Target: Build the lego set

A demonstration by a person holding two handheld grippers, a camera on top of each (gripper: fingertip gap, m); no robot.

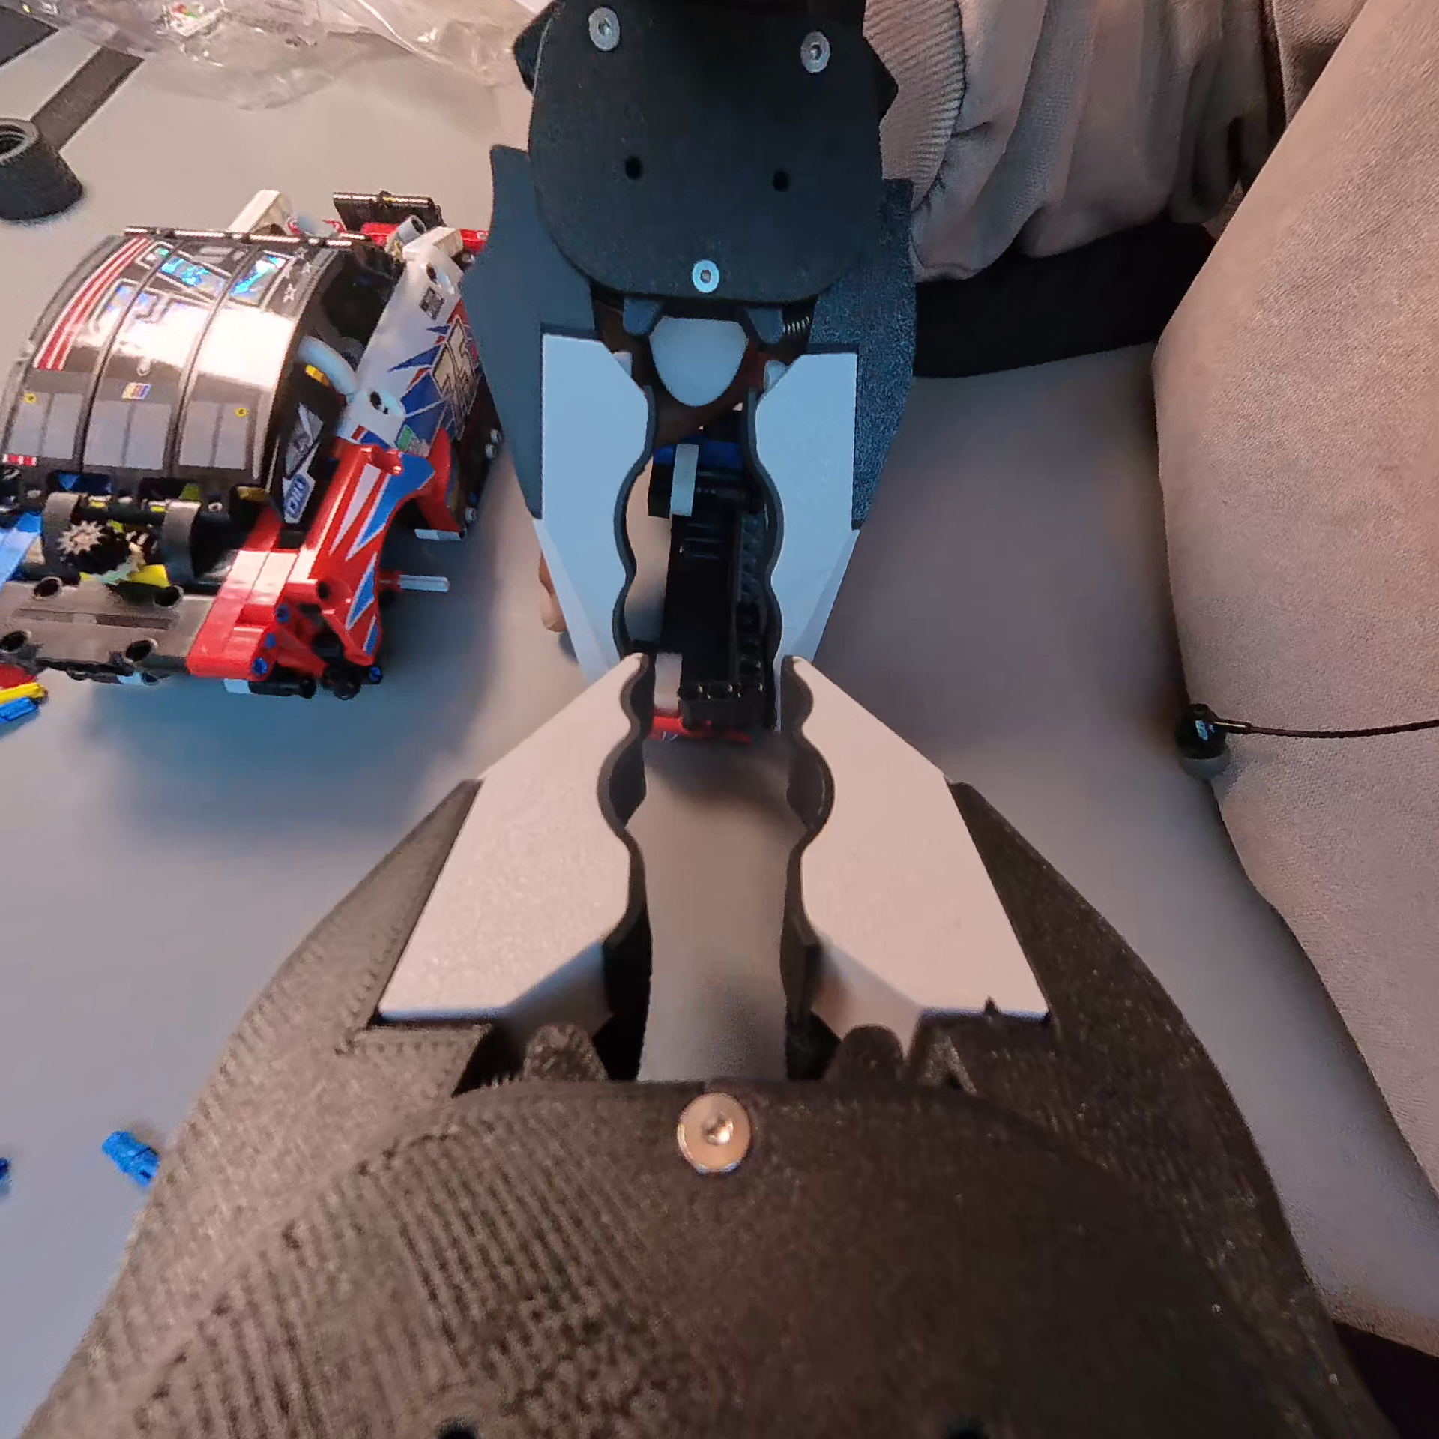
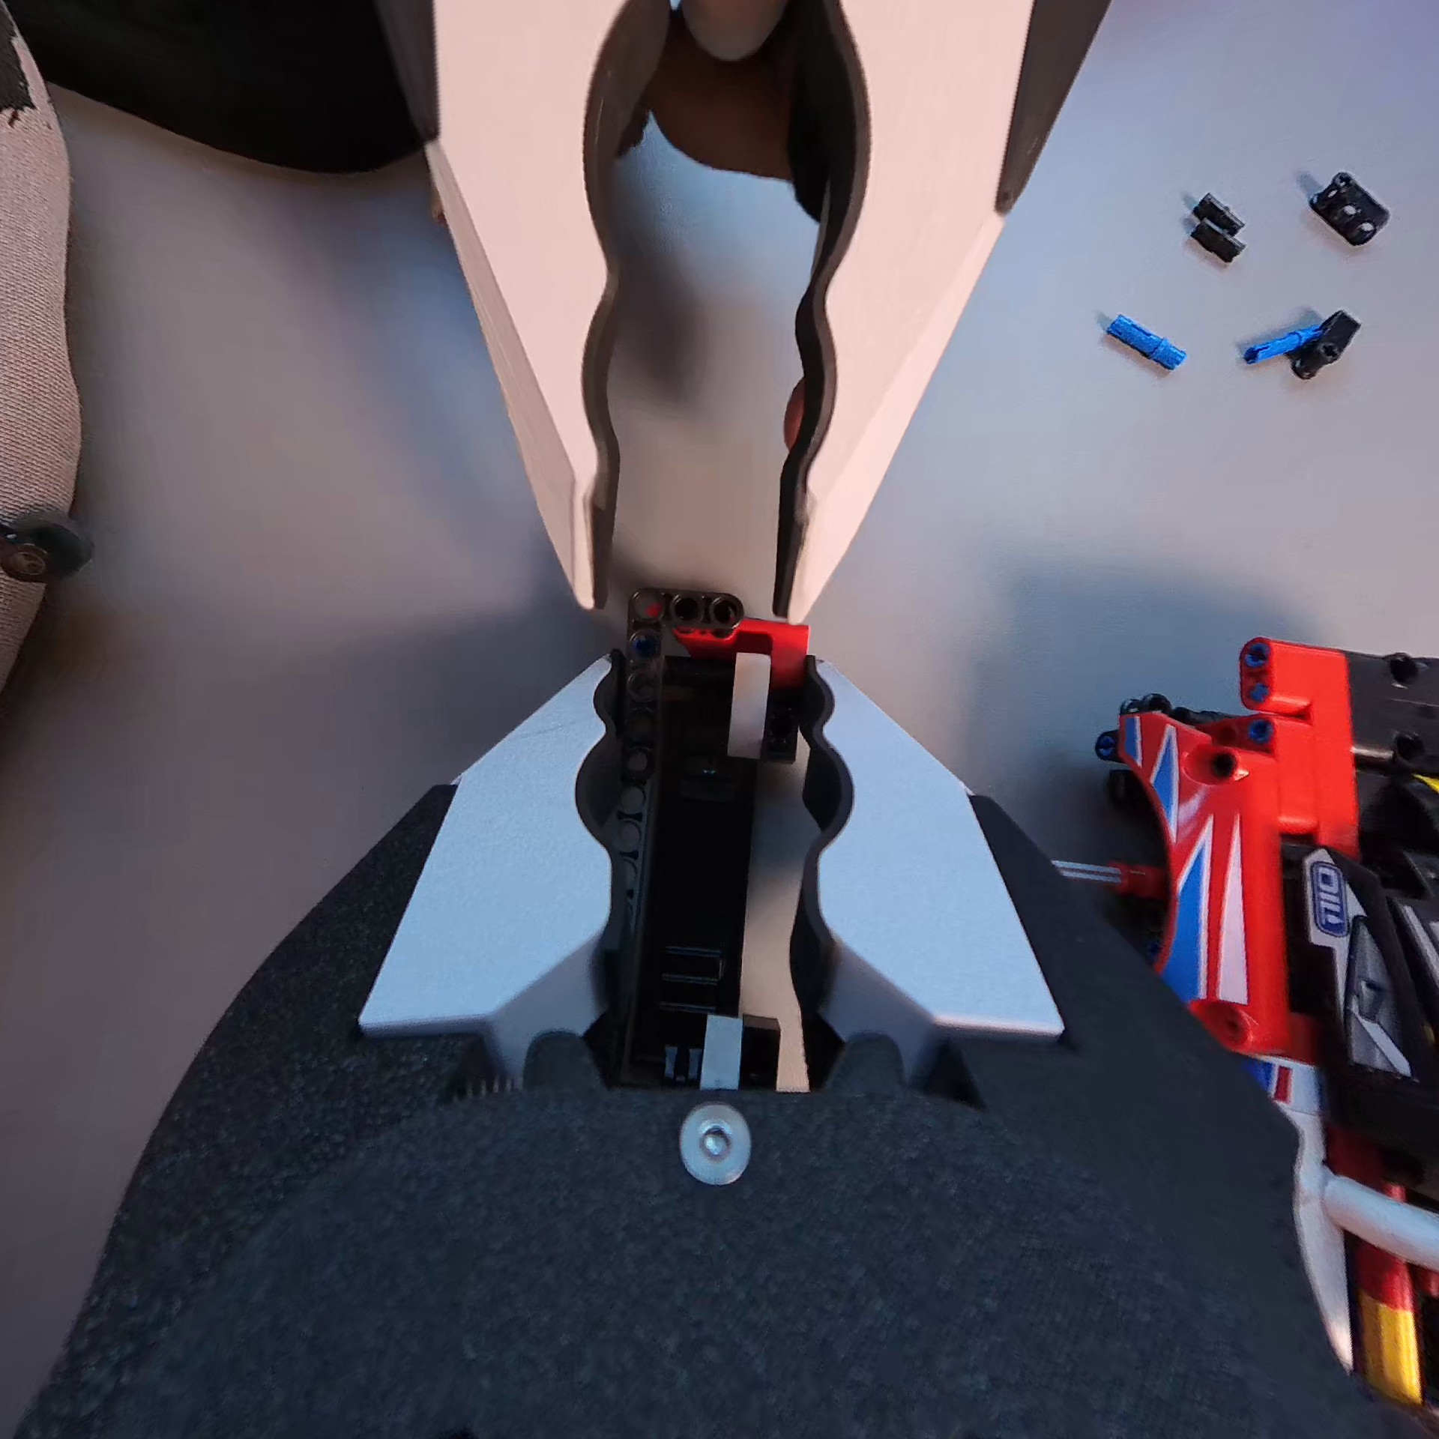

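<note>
Grey tabletop fills both views, with a person's beige sleeve along its edge. Biggest on it is the part-built lego car, red and white with blue flashes and a black-and-white curved roof panel, lying well to one side of the grippers. They meet tip to tip over the bare table, facing each other.

Between the fingers of the right gripper lies a long black lego subassembly (a holed beam along one side, a white piece and a red piece at its far end); the jaws are narrowed onto its sides and grip it along their length.

Opposite, the left gripper has its jaws moderately parted, empty behind the tips, which sit just at the red end of that subassembly; whether they press it I cannot tell.

Smallest are the loose blue pins and black connectors, scattered apart from the rest.
</note>
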